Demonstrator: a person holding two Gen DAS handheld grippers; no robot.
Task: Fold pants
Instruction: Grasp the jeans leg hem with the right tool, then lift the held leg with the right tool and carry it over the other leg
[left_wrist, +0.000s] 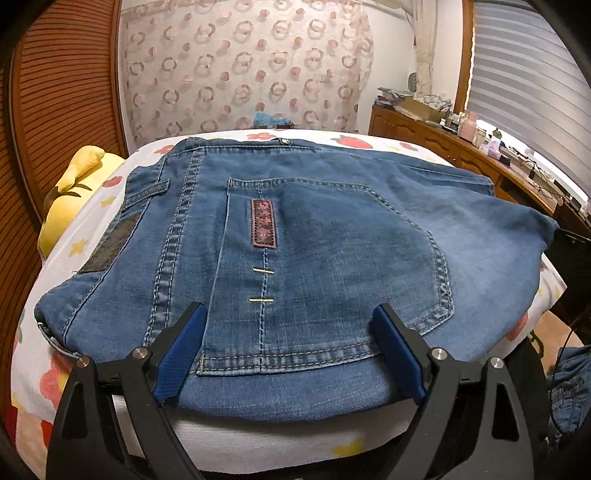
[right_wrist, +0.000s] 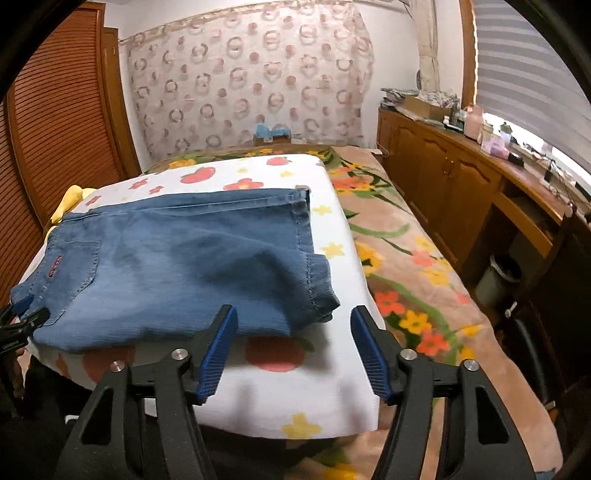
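Blue denim pants lie folded on a white flowered cushion, back pocket up. My left gripper is open, its blue fingers spread over the near edge of the pants, holding nothing. In the right wrist view the pants lie left of centre with the leg hems at their right end. My right gripper is open and empty, just in front of the hem corner. The left gripper shows at the pants' left end.
The white cushion sits on a bed with a floral blanket. A yellow plush lies at the cushion's left. A wooden cabinet with clutter runs along the right; a bin stands below. Louvred wooden doors are at left.
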